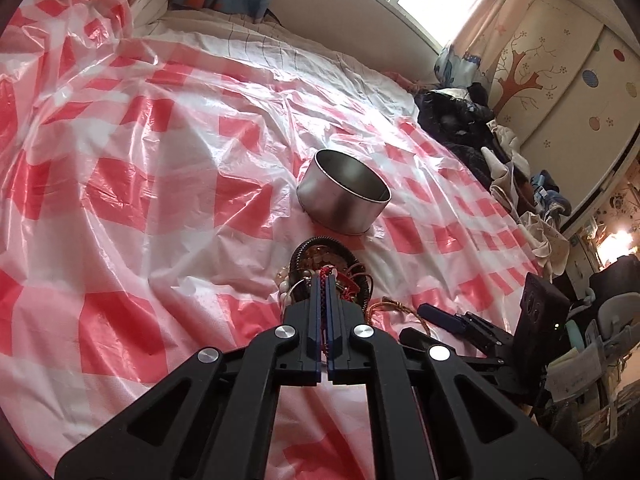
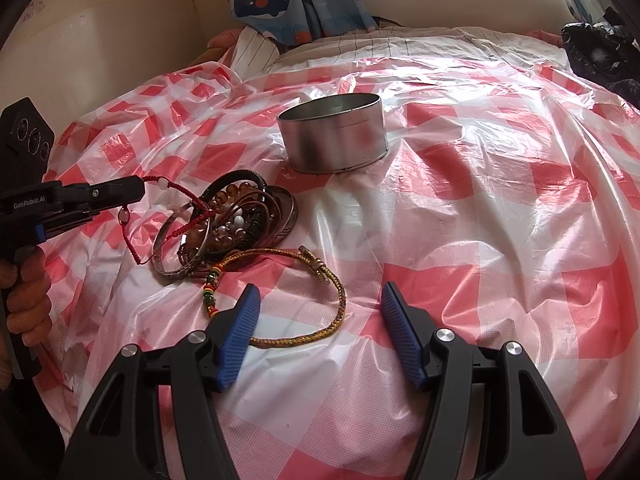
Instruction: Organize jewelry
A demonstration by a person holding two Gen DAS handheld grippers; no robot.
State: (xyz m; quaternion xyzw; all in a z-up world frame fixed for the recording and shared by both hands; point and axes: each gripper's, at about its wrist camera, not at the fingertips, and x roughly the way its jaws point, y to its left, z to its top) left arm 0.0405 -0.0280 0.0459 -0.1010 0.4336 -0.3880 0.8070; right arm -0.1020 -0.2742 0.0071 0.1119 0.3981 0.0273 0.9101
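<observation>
On the bed, a red-and-white checked plastic sheet [image 2: 460,208] carries everything. At about 9 o'clock in the right wrist view, a person's hand [image 2: 28,292] grips the black handle of the left claw [image 2: 142,189], which reaches in level from the left edge; white lettering on its side reads "GenRobot.AI". Its jaws are closed tight on a red cord bracelet [image 2: 176,189] with a white bead, and the cord runs taut from the tips down to the pile of bracelets [image 2: 228,224], where its loop hangs to the sheet. In the left wrist view the left claw [image 1: 324,280] points down at that pile, red cord pinched between its blue pads [image 1: 318,300].

The right claw [image 2: 316,300] sits at 6 o'clock in its own view, tilted down toward the sheet, jaws wide apart and holding nothing. A gold braided bracelet [image 2: 340,300] lies on the sheet between and just beyond its blue pads [image 2: 240,332], its lower end passing beside the left pad.

The round metal tin [image 2: 334,136] stands upright and open at 12 o'clock from the pile, near it but apart.
</observation>
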